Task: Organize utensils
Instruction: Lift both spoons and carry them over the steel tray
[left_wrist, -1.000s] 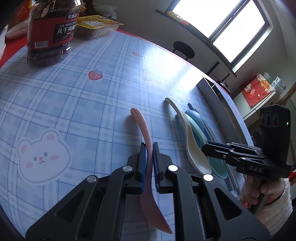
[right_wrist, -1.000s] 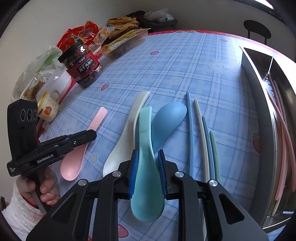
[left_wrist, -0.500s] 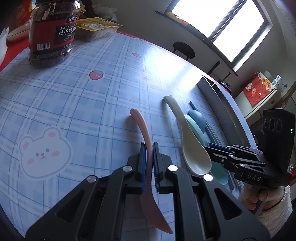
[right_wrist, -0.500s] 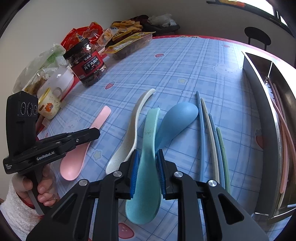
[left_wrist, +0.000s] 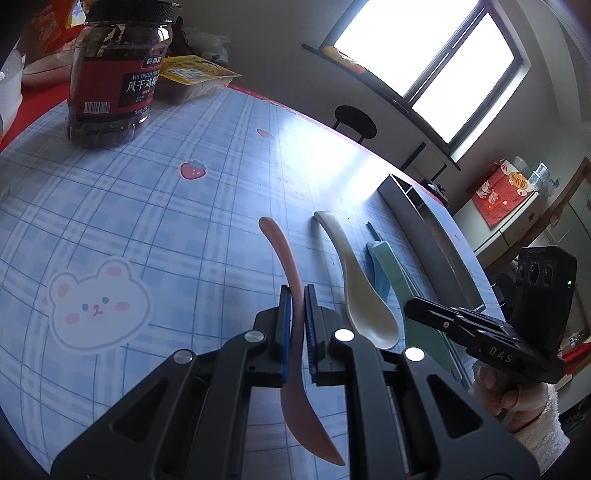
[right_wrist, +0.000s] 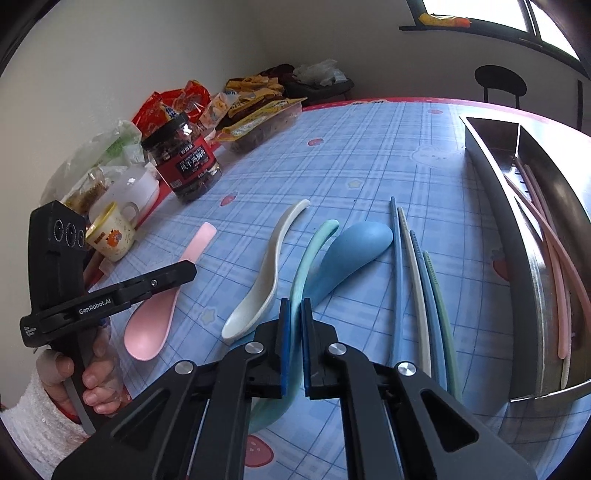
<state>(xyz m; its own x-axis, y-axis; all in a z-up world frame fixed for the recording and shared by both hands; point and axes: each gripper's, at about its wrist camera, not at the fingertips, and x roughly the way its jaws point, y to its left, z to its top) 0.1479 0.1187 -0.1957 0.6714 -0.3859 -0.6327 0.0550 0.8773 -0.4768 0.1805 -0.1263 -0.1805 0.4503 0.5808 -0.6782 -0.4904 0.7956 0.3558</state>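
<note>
1. Since a second ago, the right gripper has squeezed down on the teal spoon. It used to sit flat and wide between the pads, and now it's rolled onto its edge with the jaws pinched tight on the handle. The left gripper hasn't really changed, still clamped on the pink spoon mid-handle, bowl end hanging toward the camera.

2. Where stuff is: both held spoons are near the front edge of the tabletop. The metal tray runs along the right edge, and that's where I'd guess everything is headed.

3. Tips for this step, imo: lift straight up first. The teal spoon is right against the blue spoon and beside the white spoon, so dragging sideways would knock them around. An edge-on pinch on a curved handle can swivel, so move slowly and keep it level-ish till it's over the tray. Don't let the two grippers cross paths either, because they're pretty near each other.

4. Count, as far as I can see:
- spoons: four (pink, white, teal, blue)
- loose chopsticks on the tabletop between the blue spoon and the tray: four
- pink chopsticks already in the tray: looks like two, maybe something pale under them, can't tell
- tray: one, with a divider near the far end
</note>
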